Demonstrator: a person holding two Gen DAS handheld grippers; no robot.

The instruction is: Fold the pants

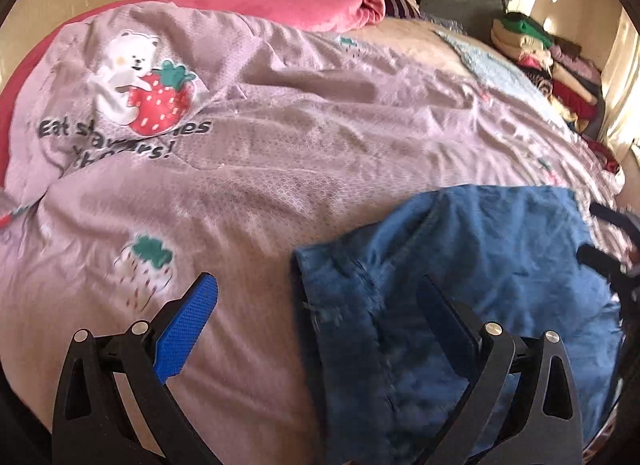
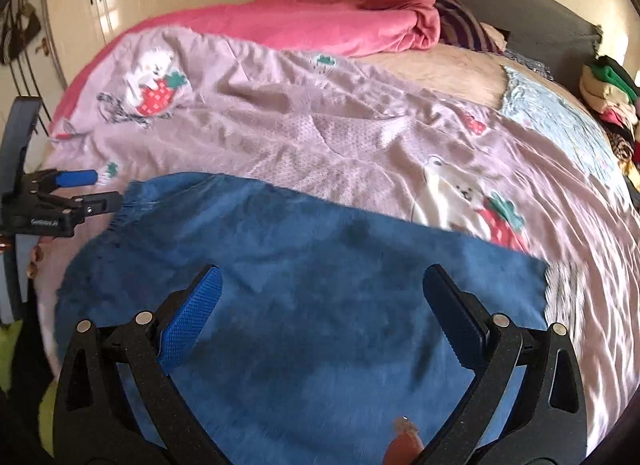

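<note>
Pants: blue pants [image 2: 304,289] are spread flat on the lilac bedspread [image 1: 280,145], at the near edge of the bed. A frayed hem is seen at the left end and a straight cut edge at the right end.
Landmark: all places below are given relative to the pants.
Left gripper: the left gripper [image 1: 316,305] is held just above the frayed left end, with one finger over the bedspread and the other over the cloth. Its jaws stand wide apart and nothing is held.
Right gripper: the right gripper [image 2: 320,293] is held above the middle of the pants. Its jaws are also spread wide and empty.
Beyond the pants: a pink blanket [image 2: 320,25] is bunched at the far side of the bed, and a stack of clothes [image 1: 536,53] is seen at the far right corner.
Step in hand: the pants appear to be laid out, perhaps already doubled leg on leg, though this cannot be told for sure. No grasp is made yet, so a fold is judged to be about to begin.
Next move: one end is likely to be pinched at its two corners, all layers taken together, then lifted and carried over to the other end. Edges should be matched so that no layer is dragged askew.
</note>
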